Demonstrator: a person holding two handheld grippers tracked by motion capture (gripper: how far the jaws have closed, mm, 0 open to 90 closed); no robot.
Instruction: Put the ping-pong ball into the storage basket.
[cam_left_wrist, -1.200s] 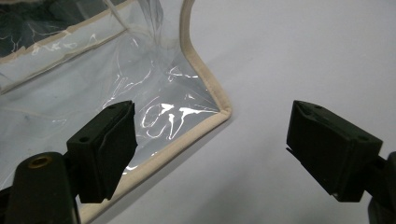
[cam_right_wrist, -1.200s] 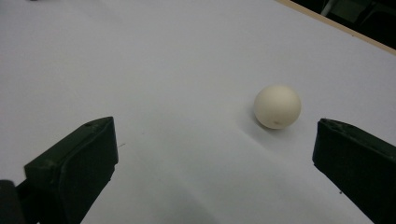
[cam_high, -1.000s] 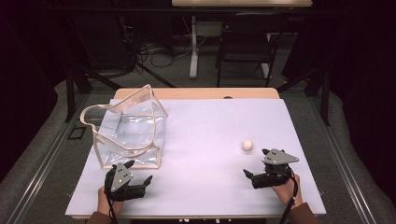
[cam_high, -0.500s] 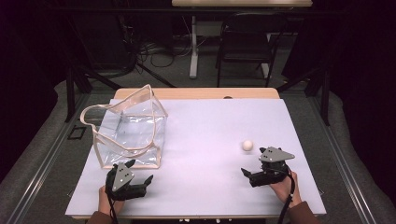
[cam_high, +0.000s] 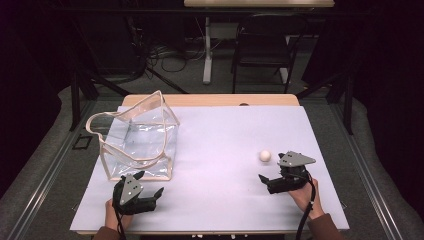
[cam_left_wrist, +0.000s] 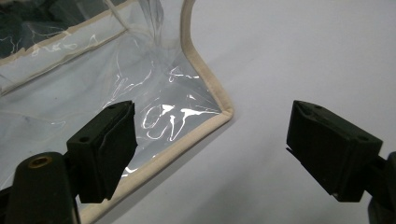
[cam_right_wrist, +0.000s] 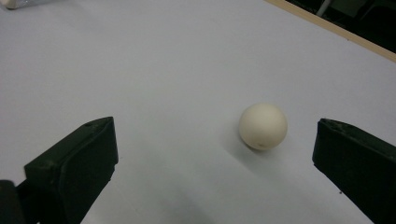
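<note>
The right tool (cam_right_wrist: 215, 163) is spread wide and grips nothing; a cream ball (cam_right_wrist: 262, 126) lies just ahead of it on the white surface (cam_high: 225, 150), nearer one jaw. The left tool (cam_left_wrist: 210, 154), also spread and bare, points at the corner of a clear bag (cam_left_wrist: 140, 88).

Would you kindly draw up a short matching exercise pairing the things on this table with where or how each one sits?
Things:
1. ball
2. clear bag
3. left gripper
4. right gripper

Places or states:
A. open, just short of the bag's near corner
B. standing at the table's left, top gaping
C. open, just short of the ball
D. loose on the white sheet, right of centre

Pairs: 1-D, 2-B, 3-A, 4-C
</note>
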